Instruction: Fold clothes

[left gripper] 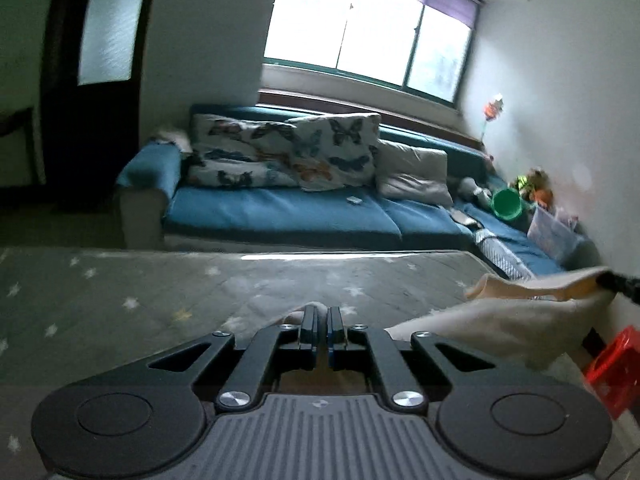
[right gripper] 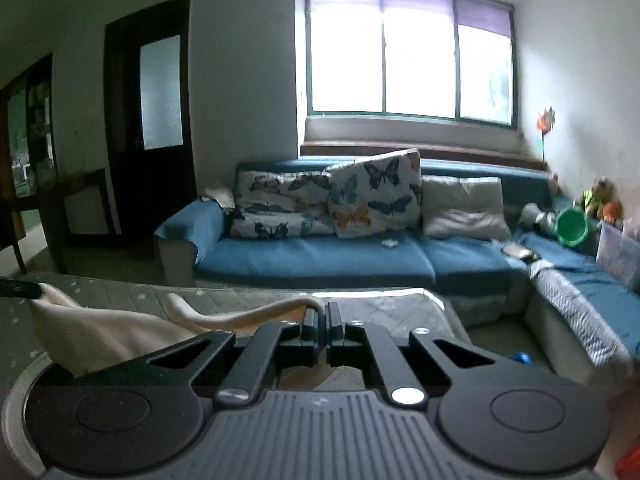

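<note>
Cloth (left gripper: 500,320), a cream garment, hangs stretched between both tools above the star-print table (left gripper: 120,300): the left gripper (left gripper: 322,314) and right gripper (right gripper: 322,312) each pinch an edge with jaws closed. Beyond the table's far edge lies a narrow floor strip, then the blue sofa (right gripper: 320,256) under the window (right gripper: 412,68).
</note>
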Tool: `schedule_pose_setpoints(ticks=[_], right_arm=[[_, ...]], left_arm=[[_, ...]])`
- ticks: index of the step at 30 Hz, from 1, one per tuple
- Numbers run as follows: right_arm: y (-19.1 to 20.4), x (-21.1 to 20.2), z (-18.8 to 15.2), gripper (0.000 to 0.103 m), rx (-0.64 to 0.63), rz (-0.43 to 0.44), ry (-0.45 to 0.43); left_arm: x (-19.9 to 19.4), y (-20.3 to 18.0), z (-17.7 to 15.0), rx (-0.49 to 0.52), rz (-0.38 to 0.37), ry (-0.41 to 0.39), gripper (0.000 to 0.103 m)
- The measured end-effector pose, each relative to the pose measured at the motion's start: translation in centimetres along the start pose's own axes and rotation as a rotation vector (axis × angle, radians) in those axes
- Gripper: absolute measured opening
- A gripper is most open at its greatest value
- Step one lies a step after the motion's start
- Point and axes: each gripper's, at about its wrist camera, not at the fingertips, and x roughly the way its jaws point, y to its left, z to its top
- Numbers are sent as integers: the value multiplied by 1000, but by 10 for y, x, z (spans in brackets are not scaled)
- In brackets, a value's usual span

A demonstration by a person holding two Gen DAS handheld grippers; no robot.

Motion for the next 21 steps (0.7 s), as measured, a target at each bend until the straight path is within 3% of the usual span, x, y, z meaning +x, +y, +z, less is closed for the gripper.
schedule_pose_setpoints(ticks=[6,11,17,21], right_arm=[[-7,2,-43,3,0,38,175],[-6,-5,-85,4,-29,18,295],[-20,-16,-109,21,16,-52,318],[-22,-34,-118,21,-4,-21,301]], left_arm=[[-18,24,-50,-20,37,133,2],[-31,21,-91,29,30,186,2],[-34,-23,-127,194,-97,220,4],[-28,-69,-152,365,-227,234,11]])
